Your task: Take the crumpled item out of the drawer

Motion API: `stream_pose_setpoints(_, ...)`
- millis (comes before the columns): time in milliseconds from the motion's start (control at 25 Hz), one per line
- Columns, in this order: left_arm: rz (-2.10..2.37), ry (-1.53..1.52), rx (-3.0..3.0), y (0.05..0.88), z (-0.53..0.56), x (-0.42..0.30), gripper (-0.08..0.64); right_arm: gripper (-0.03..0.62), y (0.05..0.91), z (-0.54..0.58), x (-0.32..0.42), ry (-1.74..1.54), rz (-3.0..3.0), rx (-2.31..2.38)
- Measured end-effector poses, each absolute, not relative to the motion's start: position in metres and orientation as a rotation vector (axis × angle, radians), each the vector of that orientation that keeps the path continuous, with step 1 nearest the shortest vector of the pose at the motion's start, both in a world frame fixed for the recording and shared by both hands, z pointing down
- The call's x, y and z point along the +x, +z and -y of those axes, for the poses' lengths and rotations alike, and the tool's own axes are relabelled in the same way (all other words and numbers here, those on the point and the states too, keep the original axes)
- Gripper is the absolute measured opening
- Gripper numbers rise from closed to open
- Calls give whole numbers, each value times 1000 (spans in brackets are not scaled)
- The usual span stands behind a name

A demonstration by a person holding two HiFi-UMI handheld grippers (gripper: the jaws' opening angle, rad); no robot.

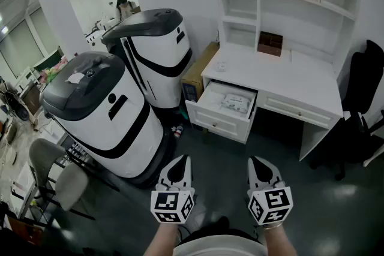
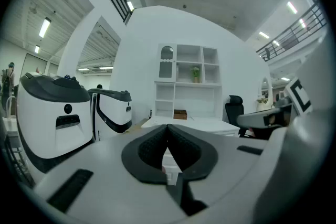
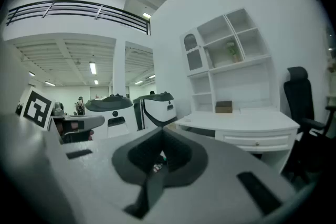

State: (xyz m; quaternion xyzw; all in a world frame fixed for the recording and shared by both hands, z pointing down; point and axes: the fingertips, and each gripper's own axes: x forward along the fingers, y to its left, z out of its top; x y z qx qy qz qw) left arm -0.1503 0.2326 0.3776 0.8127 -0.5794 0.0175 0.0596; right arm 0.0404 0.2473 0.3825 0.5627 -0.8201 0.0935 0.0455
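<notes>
White crumpled item (image 1: 235, 102) is seen inside the pulled-out drawer (image 1: 219, 123) of the bench (image 1: 288, 78). Open floor (image 1: 222, 156) is left before its front edge. Jaws of the left gripper (image 1: 183, 157) and right gripper (image 1: 253, 159) are clenched, empty.

White desk (image 1: 288, 78) and shelves (image 1: 240, 4), black chair (image 1: 365, 84), dark floor (image 1: 228, 156).
</notes>
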Motion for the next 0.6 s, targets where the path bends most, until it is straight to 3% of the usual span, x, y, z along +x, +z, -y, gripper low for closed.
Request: stream_pose_setpoints(600,1737,54,2484,375,-220,-137,-6,2,379,-237,49,279,2527,1746)
